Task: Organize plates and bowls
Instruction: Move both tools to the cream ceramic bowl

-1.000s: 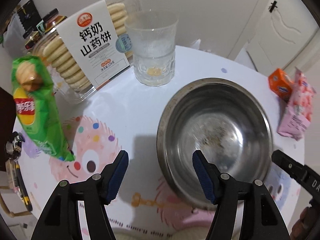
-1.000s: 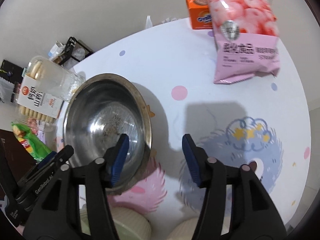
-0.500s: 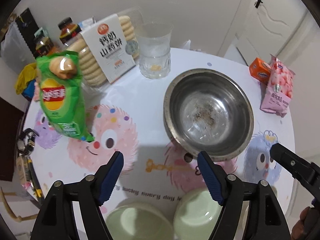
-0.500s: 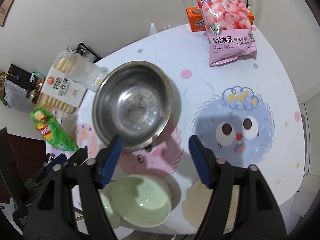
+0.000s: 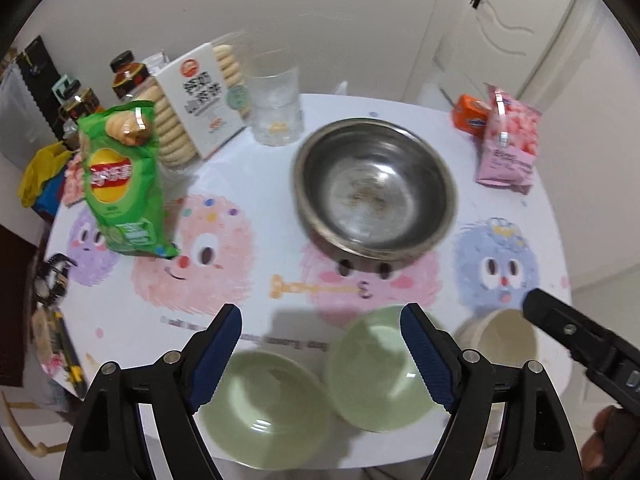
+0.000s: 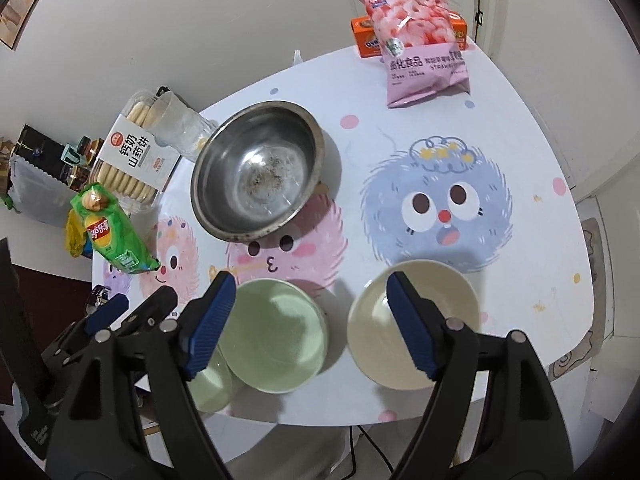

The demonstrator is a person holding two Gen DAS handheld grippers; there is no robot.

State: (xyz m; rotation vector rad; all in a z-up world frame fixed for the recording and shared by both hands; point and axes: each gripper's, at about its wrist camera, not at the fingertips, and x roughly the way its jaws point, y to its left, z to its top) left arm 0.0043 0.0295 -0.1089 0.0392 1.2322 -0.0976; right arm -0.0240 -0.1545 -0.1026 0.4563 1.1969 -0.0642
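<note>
Both claws empty, jaws have just been opening, now spread wide: left claw (image 5: 320,354) hangs over the two green bowls, right claw (image 6: 308,326) straddles the gap between a green bowl (image 6: 276,338) and the cream bowl (image 6: 414,326).

Risks:
- All three small bowls sit at the counter (image 6: 520,128) near edge. A glancing finger likely shoves one off.
- The far-left green bowl (image 5: 264,400) touches or overlaps its neighbour (image 5: 376,364), so a lift may drag both.

Contents: small bowls look empty. Steel bowl (image 6: 258,170), mid-counter, holds dark specks. Glass tumbler (image 5: 276,108) shows a yellowish bit at the bottom.
</note>
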